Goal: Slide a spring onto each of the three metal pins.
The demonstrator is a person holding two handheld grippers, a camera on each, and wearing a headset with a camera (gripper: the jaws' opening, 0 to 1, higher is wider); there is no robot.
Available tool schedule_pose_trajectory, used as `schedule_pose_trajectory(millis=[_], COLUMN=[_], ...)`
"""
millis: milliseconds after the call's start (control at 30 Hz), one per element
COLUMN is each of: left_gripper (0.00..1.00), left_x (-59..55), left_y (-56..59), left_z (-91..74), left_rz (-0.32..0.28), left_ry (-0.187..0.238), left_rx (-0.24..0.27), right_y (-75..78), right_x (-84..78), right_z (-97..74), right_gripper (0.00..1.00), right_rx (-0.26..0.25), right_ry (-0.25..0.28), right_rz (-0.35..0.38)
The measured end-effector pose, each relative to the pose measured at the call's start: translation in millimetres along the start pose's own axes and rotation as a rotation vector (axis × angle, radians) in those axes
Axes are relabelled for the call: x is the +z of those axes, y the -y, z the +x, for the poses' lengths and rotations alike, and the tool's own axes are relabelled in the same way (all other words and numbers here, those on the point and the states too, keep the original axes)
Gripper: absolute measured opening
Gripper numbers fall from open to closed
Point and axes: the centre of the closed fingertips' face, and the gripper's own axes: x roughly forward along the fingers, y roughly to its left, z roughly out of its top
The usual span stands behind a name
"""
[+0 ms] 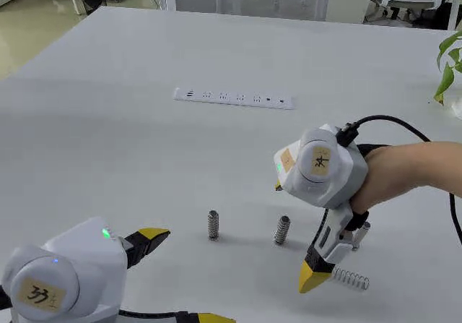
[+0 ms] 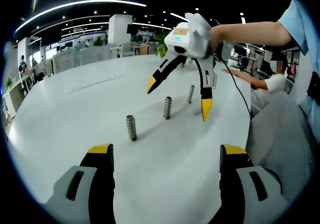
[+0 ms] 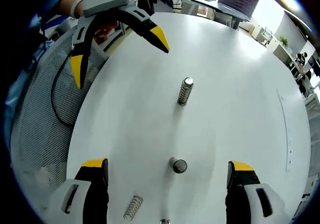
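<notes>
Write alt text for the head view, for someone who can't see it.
Two spring-covered pins stand upright on a white table, with a loose spring lying beside a yellow tip of the open right tool. The open left tool sits at lower left; a power strip lies behind.

One pin (image 1: 213,225) and a second pin (image 1: 281,230) stand upright side by side, each sleeved in a grey coil spring. A third pin (image 2: 190,93) stands bare. A loose spring (image 1: 351,279) lies on its side near it.
</notes>
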Motion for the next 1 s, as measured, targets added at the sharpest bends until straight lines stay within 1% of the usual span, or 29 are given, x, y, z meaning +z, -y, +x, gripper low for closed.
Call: schedule_pose_trajectory(millis=[167, 233, 367, 633, 800, 1000], left_gripper=[0.86, 0.86, 0.86, 0.86, 0.86, 0.86], left_x=[2.3, 4.5, 7.7, 10.7, 12.4, 15.7], left_y=[3.2, 5.1, 7.6, 13.5, 17.4, 21.7], left_z=[4.5, 5.9, 8.2, 12.4, 16.0, 20.5], left_rz=[0.010, 0.016, 0.026, 0.043, 0.052, 0.066], left_ry=[-0.002, -0.002, -0.001, -0.007, -0.011, -0.014], left_rx=[-0.012, -0.017, -0.027, -0.049, -0.063, -0.078], right_y=[-1.1, 0.5, 1.2, -6.9, -11.0, -19.9], right_x=[2.8, 3.8, -0.2, -16.4, -33.9, -50.3], right_z=[-12.9, -18.4, -28.0, -46.2, -59.5, -69.0], right_gripper=[0.99, 0.99, 0.99, 0.99, 0.99, 0.99], right_rx=[-0.025, -0.049, -0.081, -0.129, -0.166, -0.201], right_ry=[0.070, 0.101, 0.125, 0.153, 0.169, 0.189], right_rz=[0.042, 0.049, 0.066, 0.101, 0.144, 0.197])
